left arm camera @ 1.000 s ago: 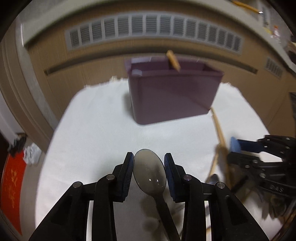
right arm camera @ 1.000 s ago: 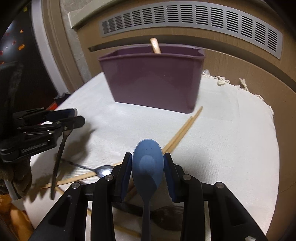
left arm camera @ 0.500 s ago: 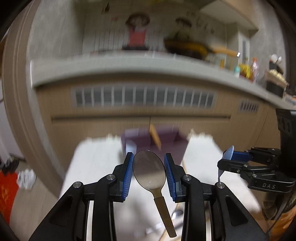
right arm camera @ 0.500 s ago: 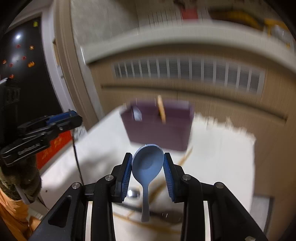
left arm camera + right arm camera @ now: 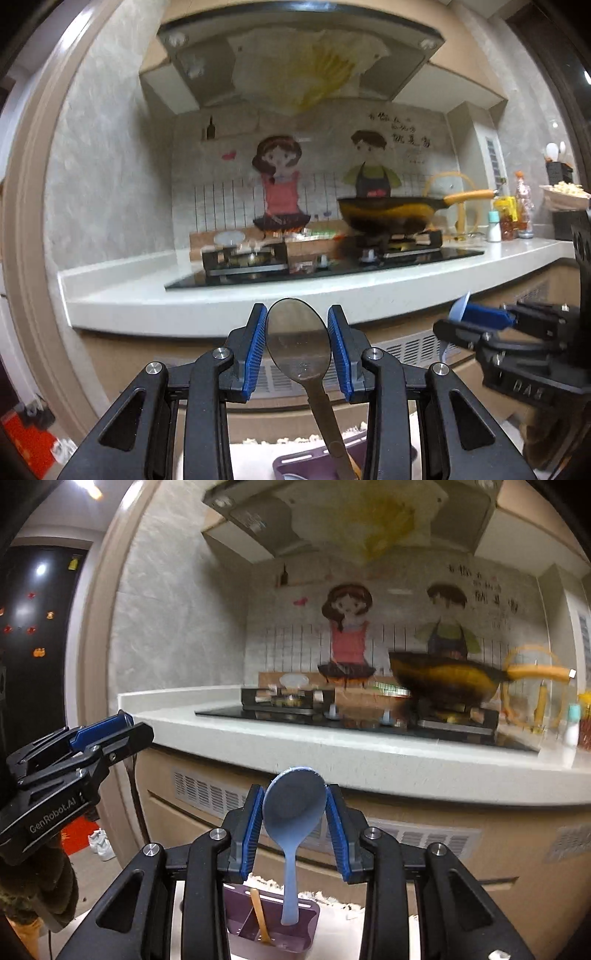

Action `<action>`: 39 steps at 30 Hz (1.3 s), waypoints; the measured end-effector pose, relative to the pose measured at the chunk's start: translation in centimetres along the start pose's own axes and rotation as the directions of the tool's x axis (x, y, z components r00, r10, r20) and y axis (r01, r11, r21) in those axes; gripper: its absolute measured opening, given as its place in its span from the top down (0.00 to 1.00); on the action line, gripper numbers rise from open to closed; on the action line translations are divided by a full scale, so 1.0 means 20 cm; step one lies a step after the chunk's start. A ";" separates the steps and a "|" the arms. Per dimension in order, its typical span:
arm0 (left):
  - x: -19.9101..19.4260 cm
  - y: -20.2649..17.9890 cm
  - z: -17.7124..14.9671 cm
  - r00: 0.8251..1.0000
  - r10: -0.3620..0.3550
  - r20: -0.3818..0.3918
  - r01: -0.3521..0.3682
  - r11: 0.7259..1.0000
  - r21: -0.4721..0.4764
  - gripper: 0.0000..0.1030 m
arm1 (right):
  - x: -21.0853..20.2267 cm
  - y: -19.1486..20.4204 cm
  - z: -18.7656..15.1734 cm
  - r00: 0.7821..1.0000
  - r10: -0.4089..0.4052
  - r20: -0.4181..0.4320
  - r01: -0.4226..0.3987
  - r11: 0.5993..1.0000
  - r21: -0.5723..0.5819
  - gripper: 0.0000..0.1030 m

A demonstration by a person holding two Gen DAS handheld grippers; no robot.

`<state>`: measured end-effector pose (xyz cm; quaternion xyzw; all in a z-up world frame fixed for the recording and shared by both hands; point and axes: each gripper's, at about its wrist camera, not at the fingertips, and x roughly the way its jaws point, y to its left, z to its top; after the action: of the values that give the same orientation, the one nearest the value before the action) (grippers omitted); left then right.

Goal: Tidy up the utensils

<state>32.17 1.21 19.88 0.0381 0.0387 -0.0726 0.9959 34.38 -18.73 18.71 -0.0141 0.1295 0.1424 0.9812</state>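
Left wrist view: the left gripper [image 5: 297,345] is clenched on a grey metal spoon [image 5: 298,341], its 2 blue pads [image 5: 256,345] pressing the sides of the bowl while the handle hangs down and slightly to the right. Straight below the spoon sits the purple utensil box [image 5: 295,463], only its rim showing at the bottom edge, on a white cloth [image 5: 255,458]. To the right of the spoon, at about the same height, the right gripper [image 5: 467,319] appears side-on with a pale blue edge between its pads. Behind the spoon runs a white counter [image 5: 221,299] with a wok [image 5: 388,216] on the hob.

Right wrist view: the right gripper [image 5: 294,825] grasps a blue spoon [image 5: 293,812] by the bowl (handle pointing down). Directly beneath it is the purple utensil box [image 5: 273,923], a wooden utensil [image 5: 258,912] leaning in 1 compartment. Left of the blue spoon, the left gripper [image 5: 122,734] shows side-on, a dark handle hanging from it.
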 end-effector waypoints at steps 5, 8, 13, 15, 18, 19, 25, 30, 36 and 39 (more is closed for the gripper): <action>0.24 0.02 -0.24 0.996 0.004 -0.089 -0.007 0.999 -0.036 0.66 | 0.24 -0.03 -0.21 0.996 -0.008 -0.093 0.008 1.000 -0.001 0.69; 0.36 0.02 -0.36 0.989 -0.001 -0.146 -0.005 0.999 -0.041 0.66 | 0.39 -0.06 -0.33 0.986 0.001 -0.168 0.001 1.000 0.017 0.69; 0.54 -0.01 -0.59 0.953 -0.049 -0.300 0.030 0.997 -0.067 0.66 | 0.54 -0.08 -0.51 0.955 0.040 -0.295 -0.027 0.999 0.046 0.69; 0.59 -0.02 -0.68 0.928 -0.079 -0.364 0.052 0.995 -0.084 0.65 | 0.58 -0.07 -0.57 0.939 0.058 -0.340 -0.047 0.998 0.041 0.67; 0.60 -0.04 -0.78 0.903 -0.103 -0.418 0.073 0.994 -0.087 0.63 | 0.58 -0.05 -0.62 0.926 0.049 -0.374 -0.045 0.999 0.019 0.53; 0.59 -0.04 -0.80 0.900 -0.102 -0.423 0.074 0.994 -0.084 0.62 | 0.57 -0.04 -0.64 0.926 0.039 -0.377 -0.040 0.999 0.005 0.50; 0.37 0.01 -0.86 0.880 -0.120 -0.459 0.098 0.993 -0.071 0.47 | 0.41 -0.05 -0.68 0.927 0.016 -0.375 -0.023 1.000 -0.015 0.32; 0.09 0.04 -0.99 0.834 -0.145 -0.532 0.140 0.989 -0.050 0.45 | 0.22 0.01 -0.76 0.915 0.000 -0.403 -0.041 0.995 -0.091 0.12; -0.28 0.05 -1.22 0.714 -0.189 -0.674 0.186 0.979 -0.078 0.45 | -0.01 0.16 -0.96 0.880 0.018 -0.475 -0.119 0.976 -0.183 0.09; -0.42 0.02 -1.31 0.637 -0.217 -0.740 0.188 0.974 -0.124 0.45 | -0.08 0.26 -1.06 0.866 0.014 -0.501 -0.139 0.967 -0.212 0.08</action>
<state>22.14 5.01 -5.47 0.0426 0.4498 -0.1609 0.8775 26.07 -15.47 -1.26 -0.1641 0.3587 0.1878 0.8995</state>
